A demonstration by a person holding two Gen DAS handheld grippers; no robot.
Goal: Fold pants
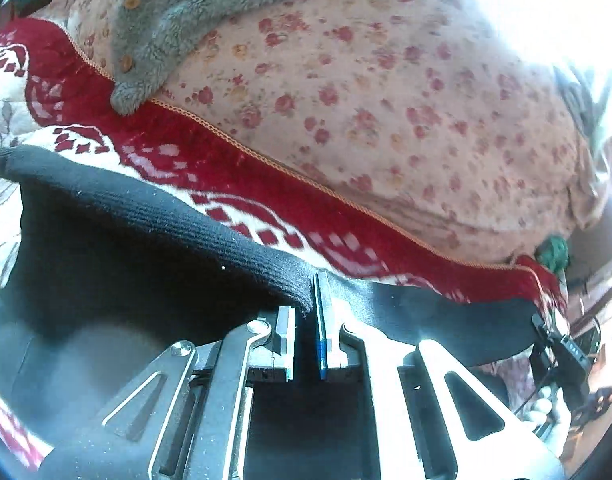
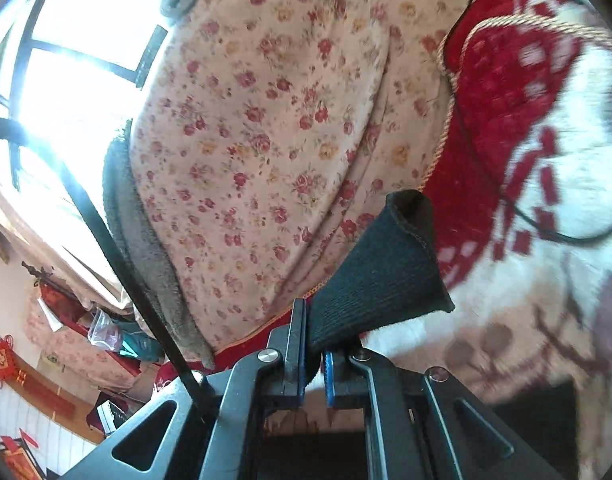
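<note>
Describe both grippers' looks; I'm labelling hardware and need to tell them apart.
The left gripper has silvery-grey metal linkage arms with triangular cut-outs, round rivets and a blue-edged pad. The right gripper has the same shape in matt black, with silver rivets, blue pads and a black cable beside it.

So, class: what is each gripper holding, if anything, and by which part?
Both hold the black pants. The left gripper and the right gripper each pinch the ribbed band at its edge.

Left gripper (image 1: 306,304) and right gripper (image 2: 314,344) both have fingers pinched nearly closed.
</note>
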